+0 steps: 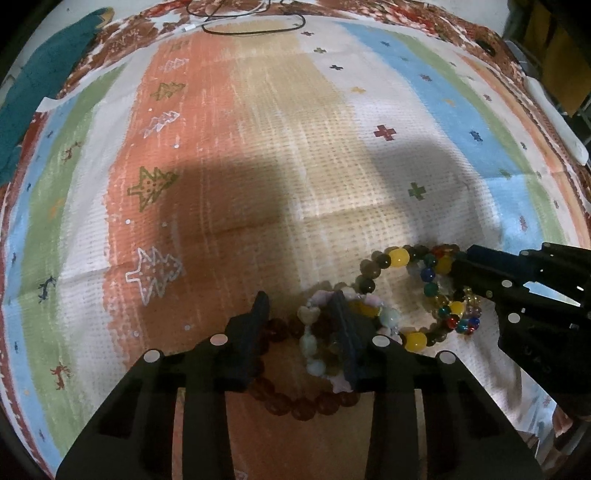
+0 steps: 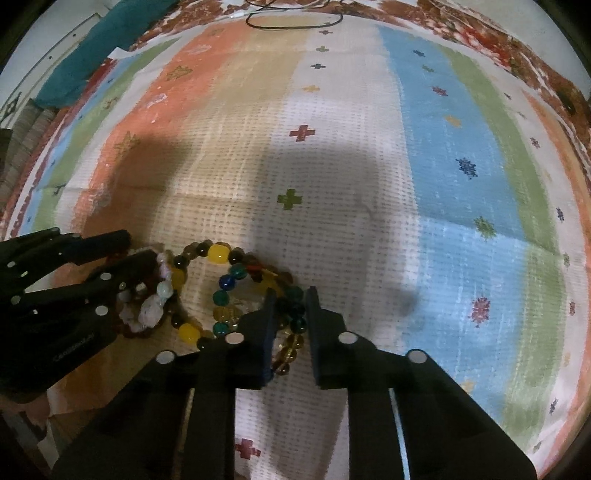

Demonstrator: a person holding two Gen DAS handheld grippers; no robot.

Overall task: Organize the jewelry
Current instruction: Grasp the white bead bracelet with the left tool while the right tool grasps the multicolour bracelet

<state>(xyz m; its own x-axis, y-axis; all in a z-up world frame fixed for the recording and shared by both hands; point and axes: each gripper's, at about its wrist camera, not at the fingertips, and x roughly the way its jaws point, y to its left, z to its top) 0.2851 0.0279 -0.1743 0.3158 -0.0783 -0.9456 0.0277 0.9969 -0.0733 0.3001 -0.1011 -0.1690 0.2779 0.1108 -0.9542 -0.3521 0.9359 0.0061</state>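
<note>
Several beaded bracelets lie tangled on a striped cloth (image 1: 332,147). My left gripper (image 1: 300,297) points down over a dark red bracelet (image 1: 303,410) and a pastel bracelet (image 1: 309,343) with a heart bead. Its jaws stand part way apart, with beads of both between them and no clear pressing. To the right lie a brown bracelet with yellow beads (image 1: 399,257) and a multicoloured bracelet (image 1: 428,273). My right gripper (image 2: 291,291) is shut on the multicoloured bracelet (image 2: 226,282), dark green beads pinched between its fingers. The left gripper (image 2: 139,245) shows at the left of the right wrist view.
A black cable (image 1: 255,31) loops at the cloth's far edge. A teal fabric (image 1: 44,74) lies at the far left, and a white object (image 1: 554,114) at the right edge. The cloth beyond the bracelets is flat, partly under the grippers' shadows.
</note>
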